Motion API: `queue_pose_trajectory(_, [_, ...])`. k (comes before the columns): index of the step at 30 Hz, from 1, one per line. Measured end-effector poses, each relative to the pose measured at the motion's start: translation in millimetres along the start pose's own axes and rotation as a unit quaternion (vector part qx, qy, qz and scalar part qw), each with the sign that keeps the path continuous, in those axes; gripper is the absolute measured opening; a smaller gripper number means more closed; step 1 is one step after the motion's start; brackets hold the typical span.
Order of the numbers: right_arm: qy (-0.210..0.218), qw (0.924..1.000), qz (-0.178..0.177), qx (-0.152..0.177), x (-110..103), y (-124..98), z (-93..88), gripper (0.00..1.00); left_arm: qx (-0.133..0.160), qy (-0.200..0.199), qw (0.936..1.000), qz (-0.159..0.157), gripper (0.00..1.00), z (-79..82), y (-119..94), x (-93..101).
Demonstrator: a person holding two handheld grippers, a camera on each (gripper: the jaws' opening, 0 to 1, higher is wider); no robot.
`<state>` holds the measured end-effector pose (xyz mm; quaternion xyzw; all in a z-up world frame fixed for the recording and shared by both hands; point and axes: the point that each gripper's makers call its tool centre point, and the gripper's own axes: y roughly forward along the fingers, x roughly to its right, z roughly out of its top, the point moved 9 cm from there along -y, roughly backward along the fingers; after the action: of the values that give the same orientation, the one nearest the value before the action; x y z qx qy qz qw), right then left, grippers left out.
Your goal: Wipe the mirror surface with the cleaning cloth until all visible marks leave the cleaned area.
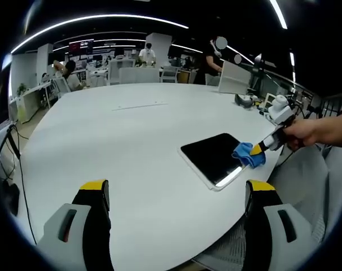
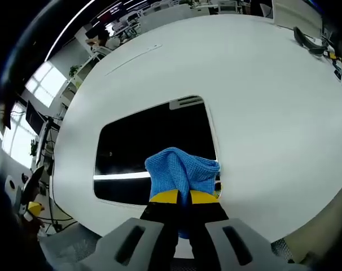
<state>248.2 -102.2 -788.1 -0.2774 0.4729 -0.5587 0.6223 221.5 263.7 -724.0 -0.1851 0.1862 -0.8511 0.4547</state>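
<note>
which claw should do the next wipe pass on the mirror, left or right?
Right. The right claw is shut on the blue cleaning cloth, and the cloth already rests on the mirror near its edge. The left claw is open, holds nothing and hangs over bare white table, off the mirror.

L gripper [image 1: 179, 195] jaws wide apart; R gripper [image 2: 179, 196] clamped.

There was one mirror [image 1: 215, 156]; one blue cleaning cloth [image 2: 179, 170]; one white counter [image 1: 126, 141]; two hand-held grippers, the left hand-held gripper [image 1: 179, 195] and the right hand-held gripper [image 2: 179, 197]; one hand [image 1: 306, 132].
</note>
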Motion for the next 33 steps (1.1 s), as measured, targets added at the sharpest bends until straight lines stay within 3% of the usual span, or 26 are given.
queue_pose_trajectory(27, [-0.038, 0.9987, 0.027, -0.019, -54, 13, -8.4, 0.00, -0.001, -0.003, 1.0000, -0.004, 0.99, -10.4, -5, 3.6])
queue_pose_trajectory(33, [-0.033, 0.9987, 0.034, -0.020, -54, 14, -8.1, 0.00, -0.009, 0.003, 0.9999, -0.009, 0.99, -13.6, -3, 6.6])
